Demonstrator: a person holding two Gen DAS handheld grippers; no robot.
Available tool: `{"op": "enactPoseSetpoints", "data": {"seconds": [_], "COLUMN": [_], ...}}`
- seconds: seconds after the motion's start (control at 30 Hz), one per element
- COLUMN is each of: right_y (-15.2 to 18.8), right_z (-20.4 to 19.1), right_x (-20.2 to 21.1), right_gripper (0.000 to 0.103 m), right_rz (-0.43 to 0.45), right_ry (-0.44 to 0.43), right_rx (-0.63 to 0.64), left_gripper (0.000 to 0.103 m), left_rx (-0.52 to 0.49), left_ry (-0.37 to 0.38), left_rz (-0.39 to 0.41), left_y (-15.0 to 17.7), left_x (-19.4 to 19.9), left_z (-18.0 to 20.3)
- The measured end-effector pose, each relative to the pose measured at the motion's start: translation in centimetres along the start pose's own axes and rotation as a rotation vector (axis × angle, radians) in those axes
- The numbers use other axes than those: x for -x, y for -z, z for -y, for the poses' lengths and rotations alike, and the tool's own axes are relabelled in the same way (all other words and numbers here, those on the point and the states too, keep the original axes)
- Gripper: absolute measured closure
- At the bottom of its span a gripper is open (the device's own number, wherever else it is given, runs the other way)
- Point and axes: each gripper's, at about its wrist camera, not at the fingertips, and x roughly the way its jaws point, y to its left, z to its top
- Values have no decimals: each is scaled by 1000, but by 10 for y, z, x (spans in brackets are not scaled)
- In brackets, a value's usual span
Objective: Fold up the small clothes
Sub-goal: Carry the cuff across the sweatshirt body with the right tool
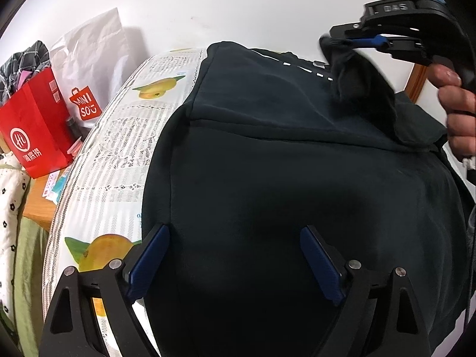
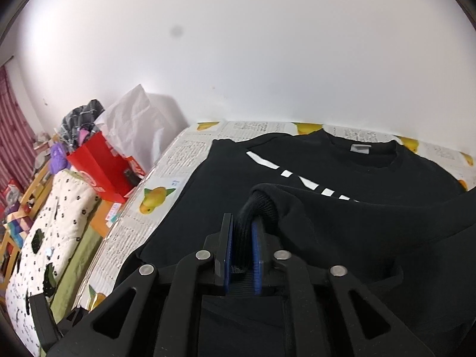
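A plain white wall point(image 2: 238, 59) backs the desk point(image 1: 119, 154), covered in a newsprint-and-mango patterned cloth; a black sweatshirt with white stripes point(image 2: 297, 184) lies spread across it. Beside the desk stand a red paper bag point(image 1: 38, 128) and a crumpled white bag point(image 1: 95, 47). The left gripper point(image 1: 235, 264) hangs over the sweatshirt with jaws wide, pressing nothing; the right gripper point(image 2: 242, 255) has narrow jaws clamped on the ribbed black cuff point(image 2: 258, 205).

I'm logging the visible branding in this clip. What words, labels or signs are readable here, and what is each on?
"MINISO": red logo on the white bag.
"DAS": raised letters on the right gripper, in the left wrist view.
Red bag: a round white logo above Chinese characters, too blurred to quote.
Sweatshirt: white strokes of a print, partly covered by the sleeve, unreadable; grey neck label too small.
Tablecloth: newspaper-style print, too small.
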Motion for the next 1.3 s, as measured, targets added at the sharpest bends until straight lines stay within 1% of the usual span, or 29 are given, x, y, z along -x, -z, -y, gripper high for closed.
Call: {"op": "enactPoseSetpoints", "data": {"seconds": [0.07, 0.2, 0.3, 0.37, 0.47, 0.63, 0.7, 0.77, 0.83, 0.9, 1.03, 1.1, 1.17, 1.3], "right_y": [4, 19, 34, 47, 66, 103, 119, 128, 132, 131, 124, 121, 120, 122], "right_z": [7, 33, 67, 92, 125, 170, 188, 200, 207, 212, 220, 224, 230, 239], "right_x": [10, 41, 65, 83, 106, 126, 124, 118, 112, 105, 97, 88, 78, 76], "right_gripper": [82, 81, 81, 81, 81, 81, 81, 81, 81, 81, 81, 81, 81, 81], "right_rz": [9, 17, -5, -8, -15, -46, -72, -100, -110, -103, -53, -58, -72, -55], "right_ry": [16, 108, 145, 196, 253, 368, 375, 372, 368, 359, 352, 363, 393, 376], "right_rx": [9, 36, -19, -54, -90, -131, -165, -192, -202, -207, -193, -187, -188, -222], "left_gripper": [14, 16, 16, 16, 17, 17, 17, 18, 25, 27, 34, 35, 35, 35], "left_rx": [-4, 14, 34, 38, 2, -54, -63, -74, -87, -98, -115, -119, -122, -146], "left_ry": [-9, -26, 3, 10, -5, -21, -22, -17, -23, -24, -13, -7, 8, 11], "left_rz": [-4, -2, 4, 13, 17, 37, 35, 26, 16, 7, -11, -23, -31, -44], "left_y": [-1, -8, -19, -27, -42, -60, -68, -75, -82, -87, -94, -97, -102, -108], "left_x": [-1, 0, 3, 5, 5, 4, 2, -2, -6, -9, -23, -31, -37, -54], "left_z": [2, 4, 4, 8, 23, 47, 53, 59, 64, 67, 76, 79, 84, 95]}}
